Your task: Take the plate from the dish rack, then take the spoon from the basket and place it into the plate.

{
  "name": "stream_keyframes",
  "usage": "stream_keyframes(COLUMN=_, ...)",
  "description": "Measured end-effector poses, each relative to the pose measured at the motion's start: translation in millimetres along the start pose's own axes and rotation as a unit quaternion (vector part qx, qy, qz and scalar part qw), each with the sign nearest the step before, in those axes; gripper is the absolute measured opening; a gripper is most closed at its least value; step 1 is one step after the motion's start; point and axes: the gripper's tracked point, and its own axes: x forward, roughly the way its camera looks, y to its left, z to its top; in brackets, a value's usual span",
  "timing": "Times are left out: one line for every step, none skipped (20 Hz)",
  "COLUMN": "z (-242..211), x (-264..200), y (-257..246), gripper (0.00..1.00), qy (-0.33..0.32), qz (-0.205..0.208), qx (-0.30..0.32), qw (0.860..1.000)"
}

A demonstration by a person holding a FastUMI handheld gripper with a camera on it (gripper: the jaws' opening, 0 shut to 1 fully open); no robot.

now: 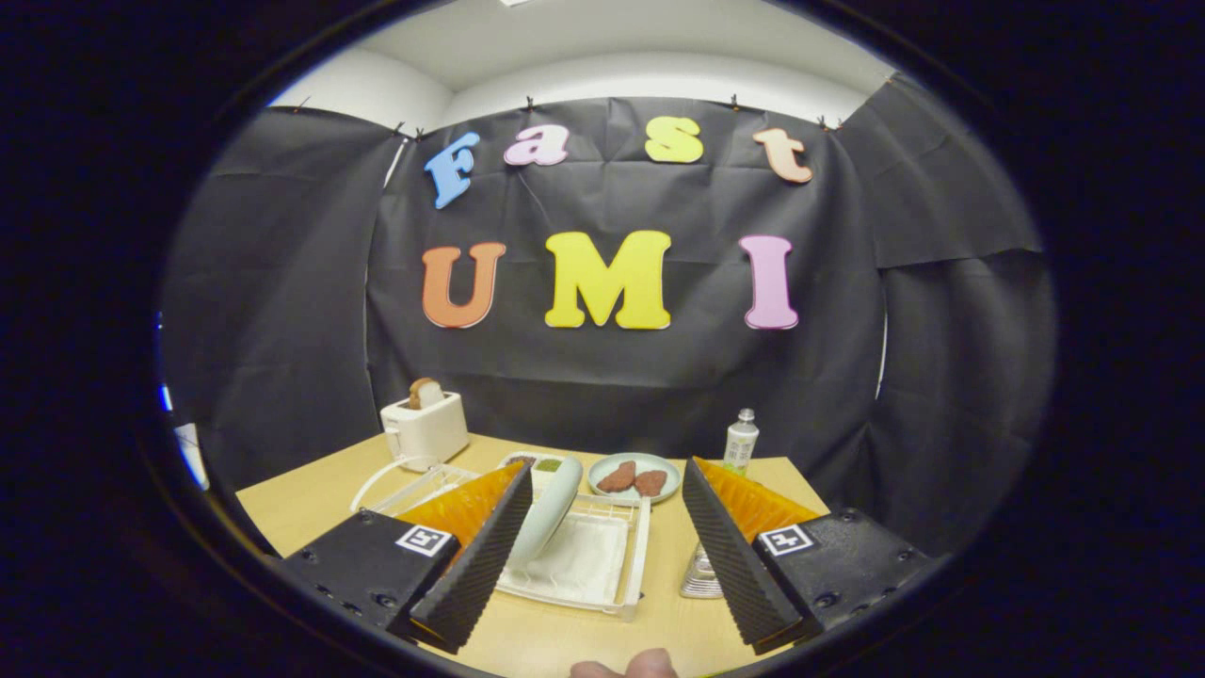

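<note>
My gripper (pixel 605 471) is open above the wooden table (pixel 311 508), with nothing between its fingers. Below the gap sits a white dish rack (pixel 635 556). A pale plate (pixel 551 508) stands on edge in the rack's left side, close beside my left finger (pixel 485 546) but apart from it. A white wire basket (pixel 405 485) lies left of the rack, partly hidden behind the left finger; I cannot make out a spoon in it.
Beyond the fingers lie a round plate with two brown pieces (pixel 634 476) and a small dish (pixel 535 463). A white toaster with bread (pixel 425 428) stands back left, a small bottle (pixel 741 441) back right. A clear ribbed object (pixel 701 574) sits by my right finger. A person's fingertips (pixel 626 667) show nearest me.
</note>
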Motion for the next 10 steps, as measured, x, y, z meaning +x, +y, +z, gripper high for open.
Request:
stream_keyframes(z=6.5, x=6.5, y=1.0, gripper=1.0, qy=0.013, qz=0.002, qx=-0.004, qw=1.0)
stream_keyframes(z=15.3, x=14.4, y=2.6, gripper=1.0, qy=0.024, qz=0.005, qx=-0.006, qw=1.0)
stream_keyframes(z=20.3, x=22.6, y=5.3, gripper=1.0, qy=0.036, qz=0.005, qx=-0.011, qw=0.999)
stream_keyframes(z=27.3, x=30.3, y=7.6, gripper=1.0, qy=0.046, qz=0.005, qx=-0.019, qw=0.999)
stream_keyframes(z=29.9, x=39.1, y=11.3, gripper=1.0, qy=0.061, qz=0.008, qx=-0.029, qw=0.998)
stream_keyframes(z=33.8, x=48.0, y=13.1, gripper=1.0, qy=0.077, qz=0.008, qx=-0.036, qw=0.996)
stream_keyframes(z=36.4, x=56.7, y=12.3, gripper=1.0, qy=0.092, qz=0.003, qx=-0.039, qw=0.995)
stream_keyframes(z=42.0, x=63.4, y=15.3, gripper=1.0, qy=0.103, qz=0.005, qx=-0.039, qw=0.994)
stream_keyframes(z=47.3, x=72.7, y=17.7, gripper=1.0, qy=0.112, qz=0.004, qx=-0.04, qw=0.993)
stream_keyframes(z=51.1, x=81.2, y=19.7, gripper=1.0, qy=0.123, qz=0.001, qx=-0.042, qw=0.991)
